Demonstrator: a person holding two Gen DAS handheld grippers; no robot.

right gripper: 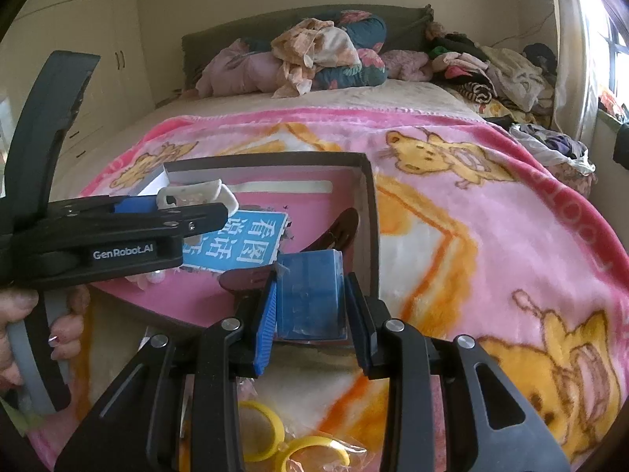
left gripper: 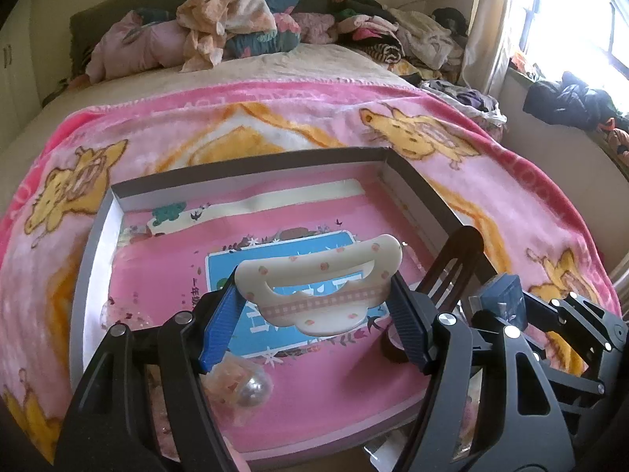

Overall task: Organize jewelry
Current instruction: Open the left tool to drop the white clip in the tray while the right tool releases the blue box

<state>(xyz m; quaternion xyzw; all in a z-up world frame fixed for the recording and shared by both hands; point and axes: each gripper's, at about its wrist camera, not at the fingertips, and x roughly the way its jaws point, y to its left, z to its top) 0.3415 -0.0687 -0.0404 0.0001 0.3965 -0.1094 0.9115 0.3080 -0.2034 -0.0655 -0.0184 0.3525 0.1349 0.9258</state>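
Note:
My left gripper (left gripper: 318, 306) is shut on a cream hair clip (left gripper: 322, 283) with small peach prints, held above the open shallow box (left gripper: 94, 244) with its pink lining. The clip shows in the right wrist view (right gripper: 196, 194) too. My right gripper (right gripper: 310, 310) is shut on a small blue box (right gripper: 308, 295) at the shallow box's near right corner; it also shows in the left wrist view (left gripper: 503, 299). A dark brown hair claw (right gripper: 338, 232) lies in the box by its right wall. A pearl ornament in clear wrap (left gripper: 251, 389) lies in the box under my left finger.
The box sits on a pink cartoon blanket (right gripper: 491, 216) on a bed. Yellow rings in a plastic bag (right gripper: 283, 444) lie on the blanket near me. Pillows and piled clothes (left gripper: 236, 19) fill the bed's far end. A window (left gripper: 570, 19) is on the right.

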